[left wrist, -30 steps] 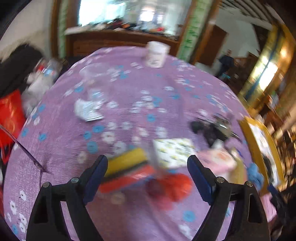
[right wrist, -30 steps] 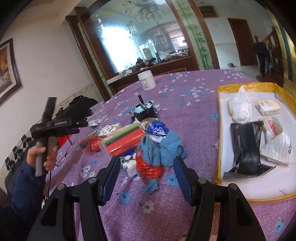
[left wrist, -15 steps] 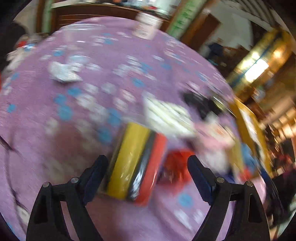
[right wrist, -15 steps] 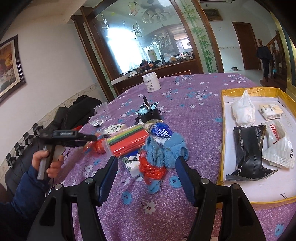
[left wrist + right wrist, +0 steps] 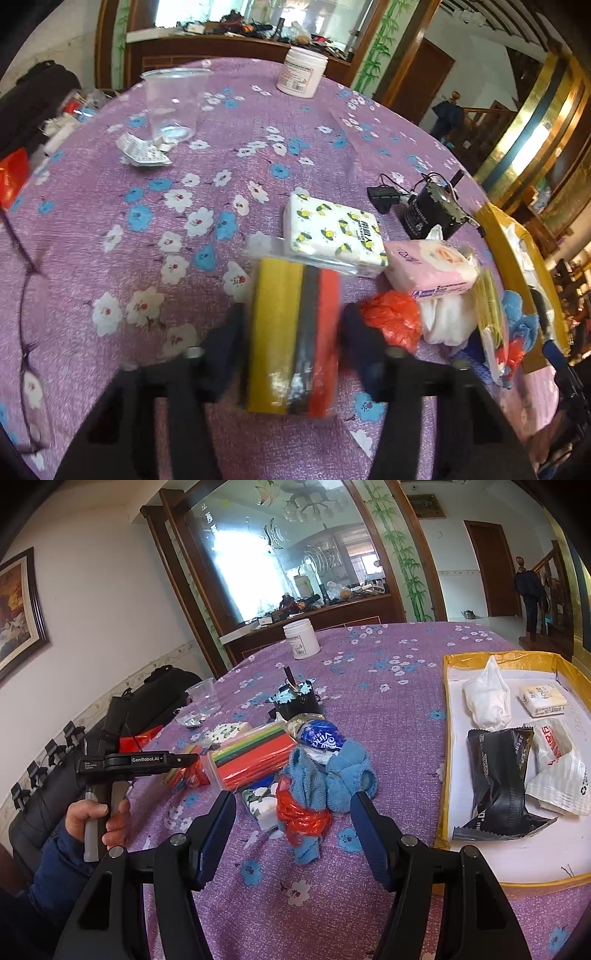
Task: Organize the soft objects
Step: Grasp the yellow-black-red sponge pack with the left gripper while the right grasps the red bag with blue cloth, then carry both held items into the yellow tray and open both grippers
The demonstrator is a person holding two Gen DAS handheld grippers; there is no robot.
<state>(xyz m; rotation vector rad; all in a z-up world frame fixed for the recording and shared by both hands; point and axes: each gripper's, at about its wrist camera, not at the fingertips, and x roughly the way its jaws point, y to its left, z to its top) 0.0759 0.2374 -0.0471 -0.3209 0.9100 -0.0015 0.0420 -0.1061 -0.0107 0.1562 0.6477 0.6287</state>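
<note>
Left gripper (image 5: 291,347) straddles the bagged sponge pack (image 5: 295,332) (yellow, dark and red layers in clear plastic); the blurred jaws stand narrow, close on both long sides, but whether they press it yet I cannot tell. Pack lies on the purple tablecloth (image 5: 147,229), its far end under or against the lemon-print tissue pack (image 5: 332,230), with the red plastic bag (image 5: 391,319) just beside its right side. Judgement: pinch mid-length and squarely, since the plastic looks slippery and the foam will squash; lift straight up to free the far end before swinging right. Right gripper (image 5: 291,834) hangs spread wide and empty above the blue cloth (image 5: 332,771). The yellow-rimmed tray (image 5: 447,738) lies far right, its near half bare. Open cloth to the left; clutter crowds the right.
</note>
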